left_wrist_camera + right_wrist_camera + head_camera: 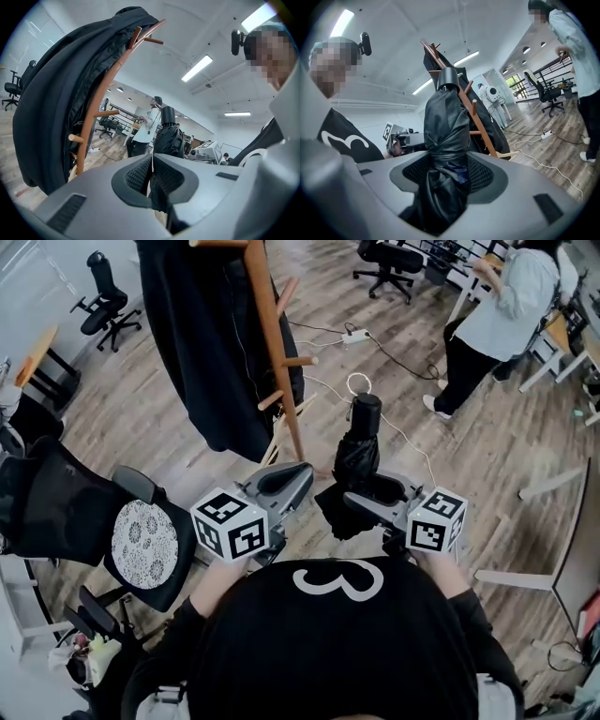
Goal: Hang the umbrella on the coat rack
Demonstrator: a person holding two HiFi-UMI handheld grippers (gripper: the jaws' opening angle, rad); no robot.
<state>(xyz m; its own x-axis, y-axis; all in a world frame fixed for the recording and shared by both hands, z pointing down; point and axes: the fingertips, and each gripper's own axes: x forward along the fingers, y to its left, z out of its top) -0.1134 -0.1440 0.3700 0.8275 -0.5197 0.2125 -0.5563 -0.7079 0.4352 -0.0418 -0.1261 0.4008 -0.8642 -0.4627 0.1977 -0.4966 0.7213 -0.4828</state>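
Note:
The folded black umbrella stands upright, handle on top, a white loop strap at its tip. My right gripper is shut on the umbrella's bundled fabric; the fabric fills the space between its jaws. The wooden coat rack stands just beyond and to the left, with a black coat draped over it and bare pegs facing the umbrella. My left gripper is beside the umbrella, its jaws pressed together and holding nothing. The left gripper view shows the rack pole and umbrella ahead.
An office chair with a patterned cushion sits at the left. A person in a light shirt stands at the far right. A power strip and white cables lie on the wooden floor behind the rack. A white desk leg is at the right.

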